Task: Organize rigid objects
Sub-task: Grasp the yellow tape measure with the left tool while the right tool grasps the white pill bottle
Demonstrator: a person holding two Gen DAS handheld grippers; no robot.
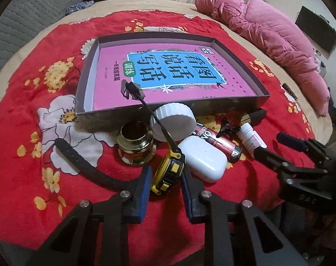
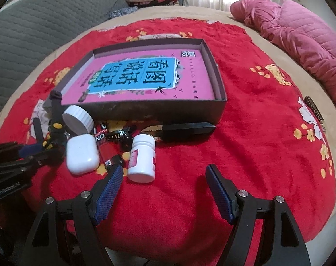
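A shallow grey box [image 1: 101,119] [image 2: 221,84] holds a pink book [image 1: 114,75] [image 2: 190,82] on the red cloth. In front of it lie a yellow-black tape measure [image 1: 170,173] [image 2: 53,130], a white earbud case [image 1: 203,159] [image 2: 81,155], a white ribbed lid [image 1: 174,122] [image 2: 78,119], a gold jar [image 1: 135,146], a red tube [image 1: 221,141] and a small white bottle [image 1: 252,139] [image 2: 142,160]. My left gripper [image 1: 165,190] is shut on the tape measure. My right gripper [image 2: 164,190] is open and empty, just this side of the white bottle.
A black watch strap [image 1: 83,161] lies left of the jar. A black sheath-like object [image 2: 185,130] lies against the box front. A pink quilted jacket [image 1: 267,35] [image 2: 300,37] lies far right. A grey headboard [image 2: 35,22] stands at left.
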